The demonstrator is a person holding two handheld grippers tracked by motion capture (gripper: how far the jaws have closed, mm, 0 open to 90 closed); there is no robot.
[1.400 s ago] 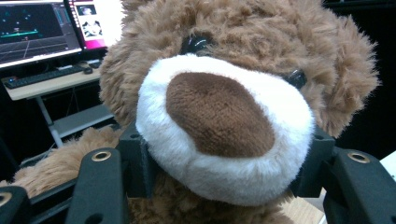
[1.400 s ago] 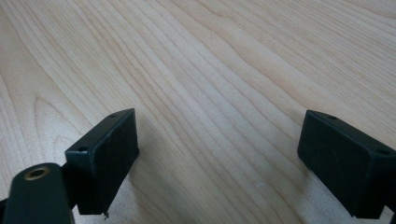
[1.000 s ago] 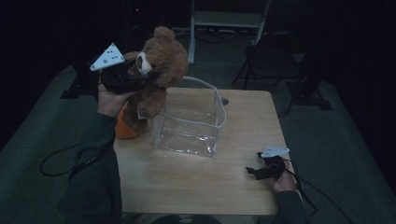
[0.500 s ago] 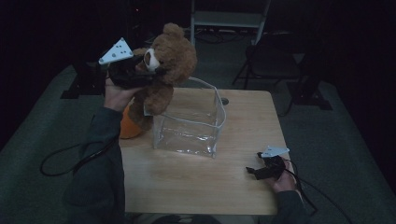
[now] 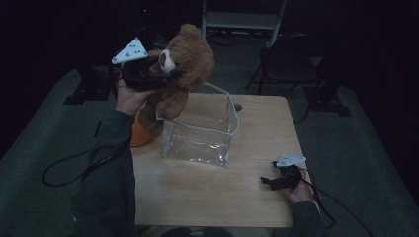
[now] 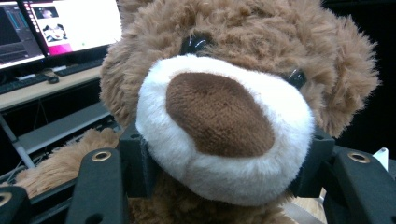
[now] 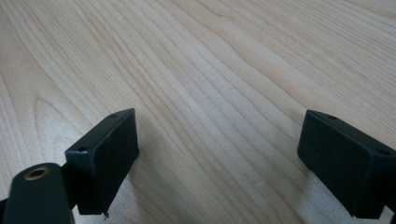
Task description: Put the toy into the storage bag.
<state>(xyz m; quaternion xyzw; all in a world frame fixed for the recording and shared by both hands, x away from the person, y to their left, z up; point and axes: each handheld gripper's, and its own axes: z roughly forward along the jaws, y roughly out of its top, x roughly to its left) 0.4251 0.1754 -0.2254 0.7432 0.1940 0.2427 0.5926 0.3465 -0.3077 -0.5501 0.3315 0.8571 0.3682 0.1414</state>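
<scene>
Since the earlier frame, the teddy bear (image 5: 183, 69) has been carried rightward, above the clear container's (image 5: 202, 131) left rim. Its muzzle (image 6: 224, 126) is clamped by the left gripper (image 6: 224, 186). The right gripper (image 7: 217, 163) is held wide open, empty, over the wooden table (image 7: 210, 70).

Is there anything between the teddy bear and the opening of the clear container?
Nothing visible. The left tongs hold the teddy bear by its muzzle, above the near-left corner of the clear container, whose top is open and looks empty inside.
</scene>
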